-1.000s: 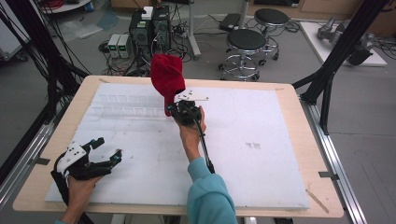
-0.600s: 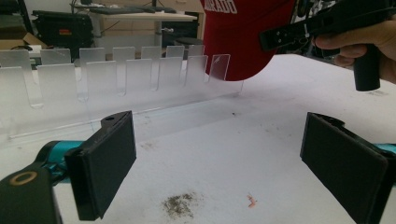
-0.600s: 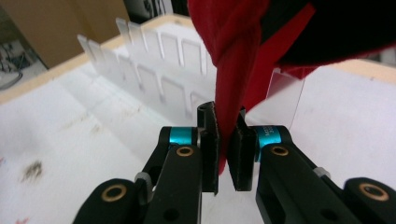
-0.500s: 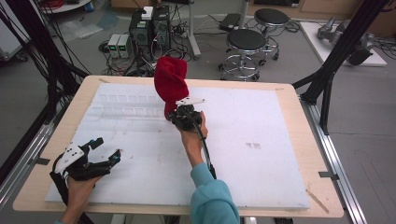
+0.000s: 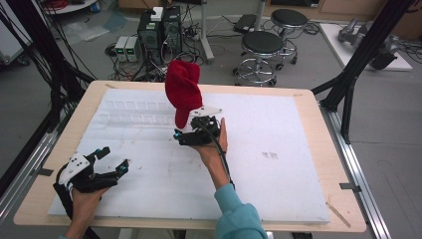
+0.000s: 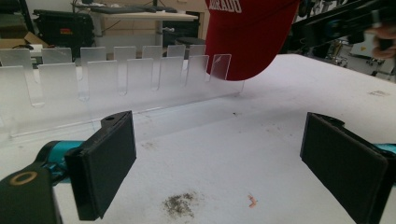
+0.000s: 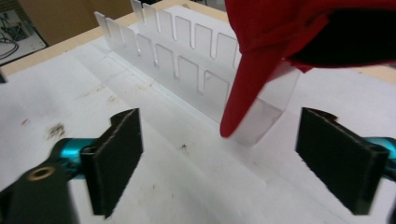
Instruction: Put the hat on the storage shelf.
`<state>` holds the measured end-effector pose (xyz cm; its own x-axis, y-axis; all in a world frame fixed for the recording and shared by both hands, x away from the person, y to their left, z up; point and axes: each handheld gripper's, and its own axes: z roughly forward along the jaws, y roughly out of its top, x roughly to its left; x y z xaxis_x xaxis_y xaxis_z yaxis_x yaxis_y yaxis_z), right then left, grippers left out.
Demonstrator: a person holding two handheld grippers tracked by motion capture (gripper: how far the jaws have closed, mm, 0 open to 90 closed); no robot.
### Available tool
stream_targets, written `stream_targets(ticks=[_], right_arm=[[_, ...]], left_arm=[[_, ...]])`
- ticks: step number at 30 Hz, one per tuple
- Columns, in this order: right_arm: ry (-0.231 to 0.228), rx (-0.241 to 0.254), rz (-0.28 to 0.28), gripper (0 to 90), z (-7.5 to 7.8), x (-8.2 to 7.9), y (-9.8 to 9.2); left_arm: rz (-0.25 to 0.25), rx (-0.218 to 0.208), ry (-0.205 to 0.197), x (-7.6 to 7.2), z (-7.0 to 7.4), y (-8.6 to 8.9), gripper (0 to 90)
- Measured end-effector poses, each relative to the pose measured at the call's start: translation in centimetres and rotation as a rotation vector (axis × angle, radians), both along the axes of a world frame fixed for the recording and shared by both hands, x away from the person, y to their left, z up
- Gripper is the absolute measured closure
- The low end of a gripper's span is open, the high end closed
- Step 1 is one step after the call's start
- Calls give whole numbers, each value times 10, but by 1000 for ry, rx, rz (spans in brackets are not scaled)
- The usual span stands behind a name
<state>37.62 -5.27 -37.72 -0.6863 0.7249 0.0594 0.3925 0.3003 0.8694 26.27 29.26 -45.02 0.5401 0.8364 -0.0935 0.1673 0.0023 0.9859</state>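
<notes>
Right gripper (image 5: 185,130): carried on a hand with a teal sleeve, forearm reaching up the middle of the white foam board (image 5: 278,194), the tool just below the red cap (image 5: 182,93).

Left gripper (image 5: 110,160): in a hand at the board's near left corner, well apart from the cap, pointing toward it.

Surface: white foam board on a wooden table (image 5: 318,119), smudged grey in places. A clear slotted acrylic rack (image 5: 134,112) stands on the board left of the cap.

Room: black stools (image 5: 263,47) and computer boxes (image 5: 159,30) on the floor beyond the table.

Red cap: hung over the rack's right end, peak pointing down, resting on the clear upright.

Jaws: right gripper's jaws have just been opening and stand wide, the cap's peak ahead of them, untouched. Left gripper's jaws wide apart, gripping nothing.
</notes>
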Motion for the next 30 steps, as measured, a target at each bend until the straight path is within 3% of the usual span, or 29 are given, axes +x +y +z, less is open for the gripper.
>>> stream_targets(ticks=[3, 6, 9, 16, 18, 23, 30], right_arm=[[-2, 1, 20, 107, 4, -12, -17], [-19, 38, 28, 102, 14, -25, -37], [-85, 77, 45, 102, 23, -40, -58], [-179, 72, 48, 102, 22, -82, -117], [-219, 83, 32, 103, 16, -96, -138], [-234, 101, -35, 103, -8, -116, -175], [-266, 173, -141, 102, -52, -129, -206]], left_arm=[[2, 0, 0, 0, 0, -1, 109], [4, 0, -1, 0, 0, -1, 109], [3, 4, -5, -1, 0, 0, 109], [5, 11, -27, -3, 0, -2, 110], [14, 9, -50, -5, -1, -2, 110], [26, 14, -67, -7, -1, -2, 111], [29, 17, -86, -9, -2, -3, 111]])
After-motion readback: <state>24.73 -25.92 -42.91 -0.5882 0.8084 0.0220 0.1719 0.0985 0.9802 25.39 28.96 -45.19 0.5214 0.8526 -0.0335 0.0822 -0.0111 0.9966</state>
